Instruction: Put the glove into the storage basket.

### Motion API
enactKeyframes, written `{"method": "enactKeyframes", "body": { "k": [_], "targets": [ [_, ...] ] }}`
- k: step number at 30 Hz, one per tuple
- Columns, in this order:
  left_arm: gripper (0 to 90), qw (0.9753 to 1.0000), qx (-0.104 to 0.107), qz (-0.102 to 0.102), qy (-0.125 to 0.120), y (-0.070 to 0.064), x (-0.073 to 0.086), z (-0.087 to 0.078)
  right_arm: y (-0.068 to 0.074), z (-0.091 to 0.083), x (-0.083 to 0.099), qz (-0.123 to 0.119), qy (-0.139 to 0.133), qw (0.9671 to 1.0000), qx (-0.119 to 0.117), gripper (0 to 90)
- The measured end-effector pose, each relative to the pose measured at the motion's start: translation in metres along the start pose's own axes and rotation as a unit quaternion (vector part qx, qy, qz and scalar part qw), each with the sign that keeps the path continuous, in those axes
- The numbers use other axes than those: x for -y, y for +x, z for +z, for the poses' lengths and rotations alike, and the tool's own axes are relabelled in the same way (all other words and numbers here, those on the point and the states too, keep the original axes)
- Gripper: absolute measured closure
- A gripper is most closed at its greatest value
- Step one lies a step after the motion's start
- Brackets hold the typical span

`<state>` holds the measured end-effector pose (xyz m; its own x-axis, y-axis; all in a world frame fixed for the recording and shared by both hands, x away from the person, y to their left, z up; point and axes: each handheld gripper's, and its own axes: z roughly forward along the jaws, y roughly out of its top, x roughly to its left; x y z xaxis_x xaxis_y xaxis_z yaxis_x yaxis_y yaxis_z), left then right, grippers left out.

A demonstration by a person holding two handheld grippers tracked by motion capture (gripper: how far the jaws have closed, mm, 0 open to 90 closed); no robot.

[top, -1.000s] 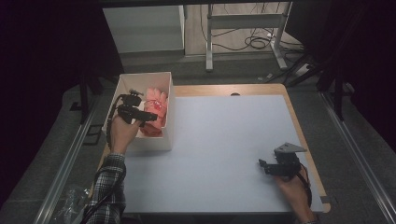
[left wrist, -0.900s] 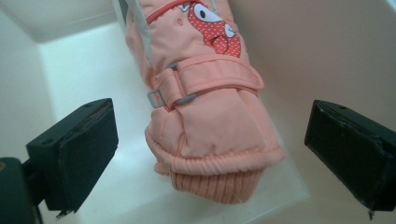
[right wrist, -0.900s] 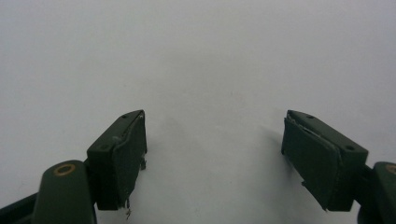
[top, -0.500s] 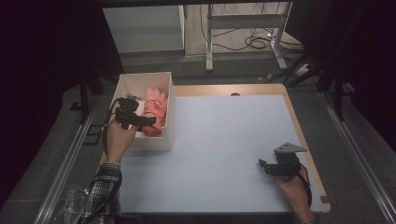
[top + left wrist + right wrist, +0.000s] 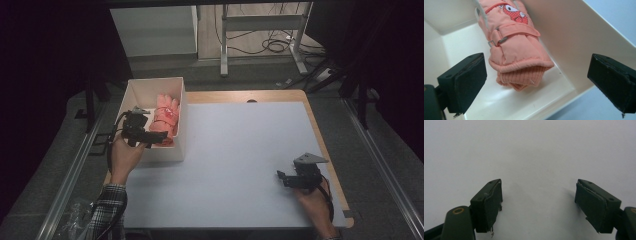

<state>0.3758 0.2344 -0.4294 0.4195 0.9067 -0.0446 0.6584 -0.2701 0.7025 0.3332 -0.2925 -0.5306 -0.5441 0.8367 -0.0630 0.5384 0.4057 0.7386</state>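
Right now the left gripper (image 5: 159,138) is hovering over the near end of the white box (image 5: 134,92), which is sitting at the table's left edge, and its jaws are standing wide apart with nothing between them. In the left gripper view the pink glove (image 5: 514,45) is lying inside the box along its right-hand wall, ribbed cuff pointing toward the camera, a strap and metal buckle crossing its middle and a little cartoon face showing near the far end. The glove's cuff is sitting between the two spread jaws but farther off, and neither pad is touching it. From the high view the glove (image 5: 166,117) is resting against the box wall nearest the table's centre.

Over on the near right part of the table (image 5: 240,150), the right gripper (image 5: 281,178) is resting low by the edge, held in the person's hand. Its jaws are also spread open, facing plain pale tabletop (image 5: 536,152) and gripping nothing.
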Motion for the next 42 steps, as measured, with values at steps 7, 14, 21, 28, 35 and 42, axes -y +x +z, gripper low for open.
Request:
{"method": "enactKeyframes", "body": {
  "k": [7, 14, 21, 28, 35, 42],
  "targets": [
    [2.8, 0.9996, 0.007, 0.022, -0.018, -0.011, 0.009, -0.006, 0.0, 0.0, 0.0, -0.001, 0.0, 1.0, 0.0, 22.2],
    [2.9, 0.9984, 0.004, 0.051, -0.026, -0.024, 0.017, -0.012, 0.0, 0.0, 0.0, 0.0, 0.0, 1.0, 0.001, 22.1],
    [2.5, 0.9979, 0.016, 0.057, -0.025, -0.035, 0.028, -0.013, 0.0, 0.0, 0.0, -0.001, 0.001, 1.0, 0.001, 22.1],
    [2.3, 0.9974, 0.034, 0.056, -0.029, -0.043, 0.04, -0.017, 0.0, 0.0, 0.0, -0.001, 0.001, 1.0, 0.001, 22.1],
    [1.8, 0.9957, 0.056, 0.068, -0.029, -0.058, 0.049, -0.018, 0.0, 0.0, 0.0, -0.001, 0.001, 1.0, 0.001, 22.1],
    [1.5, 0.9911, 0.095, 0.087, -0.034, -0.082, 0.053, -0.015, 0.0, 0.0, 0.0, -0.001, 0.001, 1.0, 0.001, 22.1]
  ]
}}
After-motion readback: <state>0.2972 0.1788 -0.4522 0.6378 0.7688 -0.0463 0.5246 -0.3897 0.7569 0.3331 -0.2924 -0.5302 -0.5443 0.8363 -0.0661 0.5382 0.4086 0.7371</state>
